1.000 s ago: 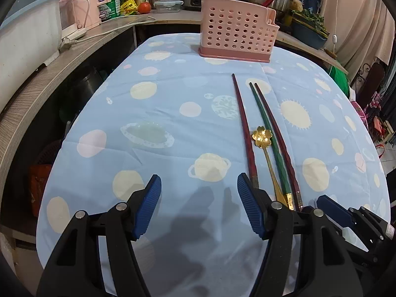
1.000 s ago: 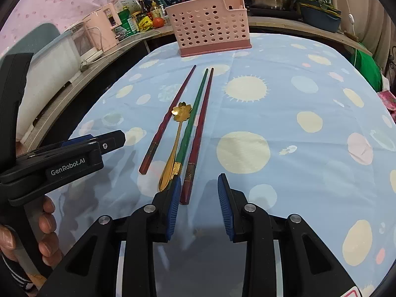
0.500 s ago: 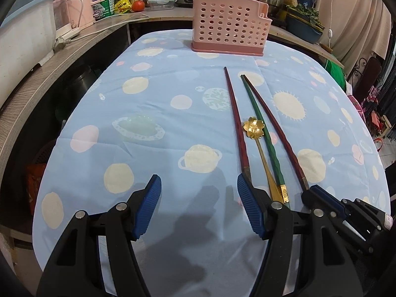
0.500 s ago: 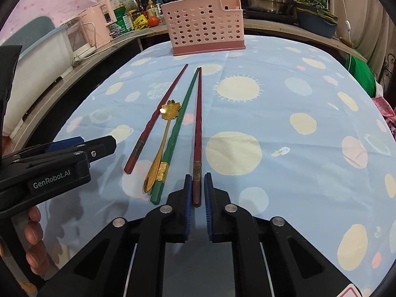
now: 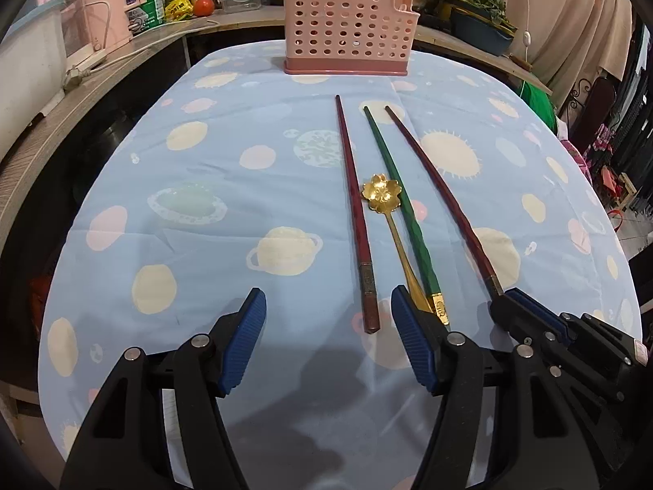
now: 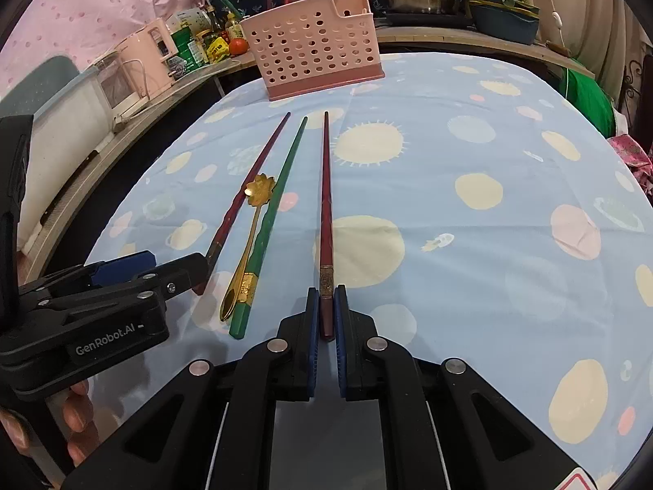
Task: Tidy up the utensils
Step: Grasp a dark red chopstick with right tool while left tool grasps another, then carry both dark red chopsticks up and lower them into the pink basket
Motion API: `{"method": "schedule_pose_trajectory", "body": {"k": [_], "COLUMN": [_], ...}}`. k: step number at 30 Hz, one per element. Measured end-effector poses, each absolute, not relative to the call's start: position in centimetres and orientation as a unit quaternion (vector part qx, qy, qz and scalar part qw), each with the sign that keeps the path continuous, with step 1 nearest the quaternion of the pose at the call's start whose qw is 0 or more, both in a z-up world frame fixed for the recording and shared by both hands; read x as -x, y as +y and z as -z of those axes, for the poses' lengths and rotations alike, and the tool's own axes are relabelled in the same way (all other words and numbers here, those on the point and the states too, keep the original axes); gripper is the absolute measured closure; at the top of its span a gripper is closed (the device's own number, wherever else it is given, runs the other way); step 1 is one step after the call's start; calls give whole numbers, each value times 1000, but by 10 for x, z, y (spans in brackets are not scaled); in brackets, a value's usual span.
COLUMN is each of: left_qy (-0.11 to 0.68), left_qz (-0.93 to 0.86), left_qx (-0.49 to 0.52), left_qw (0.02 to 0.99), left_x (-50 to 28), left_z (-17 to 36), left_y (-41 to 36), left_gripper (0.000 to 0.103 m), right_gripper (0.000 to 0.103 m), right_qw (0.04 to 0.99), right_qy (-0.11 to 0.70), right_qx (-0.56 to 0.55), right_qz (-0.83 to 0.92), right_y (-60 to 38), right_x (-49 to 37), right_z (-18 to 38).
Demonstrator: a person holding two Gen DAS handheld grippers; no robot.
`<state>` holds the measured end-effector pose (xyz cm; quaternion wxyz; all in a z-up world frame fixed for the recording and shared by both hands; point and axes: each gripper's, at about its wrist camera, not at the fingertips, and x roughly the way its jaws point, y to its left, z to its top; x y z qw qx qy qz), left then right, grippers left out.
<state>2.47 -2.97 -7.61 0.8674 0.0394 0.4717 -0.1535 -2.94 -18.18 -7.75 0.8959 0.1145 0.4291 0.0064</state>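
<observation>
The right-hand red chopstick lies lengthwise on the bench, its thick decorated end nearest and its thin tip pointing toward the far side, and that near end is pinched between the blue pads of the right hand-held gripper, which is clenched tight on it. To its left, running roughly alongside, lie a green chopstick, a gold spoon with a flower-shaped bowl turned toward the far side, and a second red chopstick furthest left; the spoon sits between that left red chopstick and the green one, close against the green one's near end. The left hand-held gripper hovers over the near ends of these pieces with its jaws released and wide apart, grasping nothing; the butt of the left red chopstick lies in the gap between its pads, touching neither, and its right pad partly covers the spoon's handle. Fingers of the person's hand show at the near left beneath this gripper. At the far edge of the blue planet-patterned cloth stands a pink perforated utensil holder, upright and well apart from the chopstick tips. Beyond it a cluttered counter carries pots, bottles and a tomato.
</observation>
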Motion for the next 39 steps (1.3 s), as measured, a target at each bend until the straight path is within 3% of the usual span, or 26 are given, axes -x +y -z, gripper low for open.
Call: {"method": "schedule_pose_trajectory", "body": {"k": [6,10,18,26,39], "left_qy": [474,473,475,473,446], "left_qz": [151,151,159,161,162], "left_qx": [-41,-42,-39,-40,-33], "left_qw": [866,867,865,865,880], "left_x": [-29,-29,-27,-23,-21], "left_z": [81,81,81,78,37], "left_y": [-33,-32,-33,-33,-35], "left_gripper": [50,62,95,96,96], "right_gripper": [96,96,96,96,96], "right_qw": [896,897,897,899,921], "right_qy": [428,426,427,421,361], "right_qx": [-116,-116,-116,-124,-147], "right_qz": [-7,-7,-7,-2,-9], "right_y": [-182,-181,-181,-186,-199], "right_x": [30,31,31,35,40], "right_z": [78,78,78,72,16]}}
